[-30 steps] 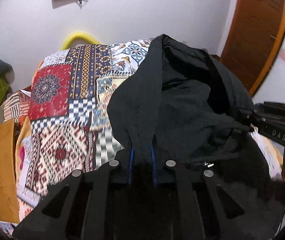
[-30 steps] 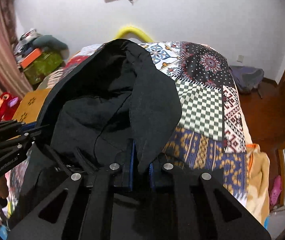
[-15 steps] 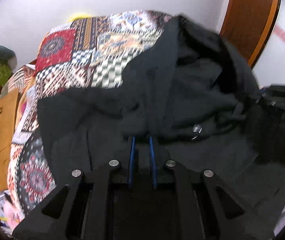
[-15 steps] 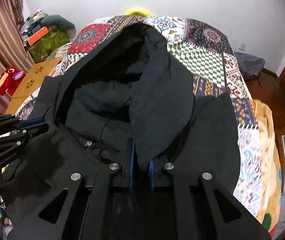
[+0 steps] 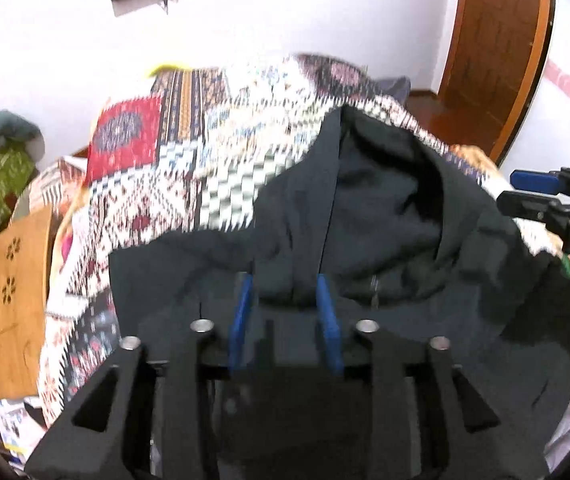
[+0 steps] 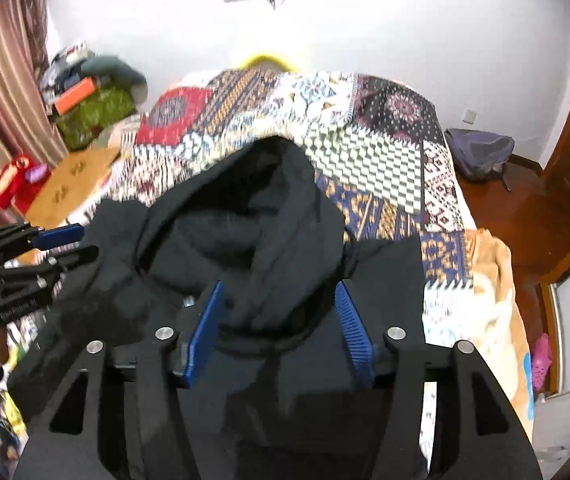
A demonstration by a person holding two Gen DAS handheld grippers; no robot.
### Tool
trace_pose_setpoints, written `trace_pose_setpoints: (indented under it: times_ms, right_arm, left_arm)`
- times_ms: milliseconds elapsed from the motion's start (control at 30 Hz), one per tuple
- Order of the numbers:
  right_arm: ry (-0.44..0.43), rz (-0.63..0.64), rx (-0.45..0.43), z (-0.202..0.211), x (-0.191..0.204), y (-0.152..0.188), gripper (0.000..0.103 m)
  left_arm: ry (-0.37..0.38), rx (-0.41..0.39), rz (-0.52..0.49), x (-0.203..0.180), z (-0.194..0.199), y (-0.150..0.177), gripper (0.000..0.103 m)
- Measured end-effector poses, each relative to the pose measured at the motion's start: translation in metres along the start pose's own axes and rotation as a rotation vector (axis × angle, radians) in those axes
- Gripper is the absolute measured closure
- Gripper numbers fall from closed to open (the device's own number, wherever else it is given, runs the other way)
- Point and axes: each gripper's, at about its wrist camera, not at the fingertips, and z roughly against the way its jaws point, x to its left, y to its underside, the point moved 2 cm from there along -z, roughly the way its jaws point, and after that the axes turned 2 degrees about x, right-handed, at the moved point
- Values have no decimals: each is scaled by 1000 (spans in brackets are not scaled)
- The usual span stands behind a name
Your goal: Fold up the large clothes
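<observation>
Lying on the quilt (image 6: 369, 160), black hoodie (image 6: 245, 224) between both spread grippers (image 6: 279, 300).

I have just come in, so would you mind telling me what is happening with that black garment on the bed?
A person with a handheld gripper in each hand is folding a black hooded jacket laid on the patchwork bedspread. Both the left gripper and the right gripper are open, with bunched jacket fabric lying between their blue fingers, not pinched. The hood end points toward the far wall.

Patchwork bedspread (image 5: 173, 184) motion-blurred; black hoodie (image 6: 253, 232) lower part cut off.
</observation>
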Motion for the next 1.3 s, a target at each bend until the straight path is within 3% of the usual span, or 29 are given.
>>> trace_pose_setpoints:
  times_ms: [267, 500, 733, 767, 833, 900, 1033, 1300]
  right_arm:
    - [-1, -14, 27, -41, -4, -30, 48]
    - [-14, -54, 95, -81, -24, -42, 48]
    - [-107, -161, 144, -109, -44, -40, 48]
    - [-114, -172, 145, -110, -46, -39, 50]
    - [-132, -178, 147, -110, -45, -38, 70]
    - [-144, -181, 143, -106, -43, -38, 83]
    - [-127, -155, 89, -88, -35, -40, 90]
    - [-126, -66, 11, -40, -7, -35, 91]
  left_arm:
    - [23, -44, -33, -13, -22, -53, 56]
    - [75, 3, -29, -22, -73, -80, 56]
    - [125, 63, 20, -22, -118, -84, 56]
    - [129, 64, 24, -22, -120, -83, 56]
    - [128, 63, 27, -21, -123, -82, 62]
    - [128, 63, 27, -20, -123, -80, 67]
    - [144, 42, 15, -20, -108, -77, 78]
    - [108, -18, -10, -19, -53, -62, 84]
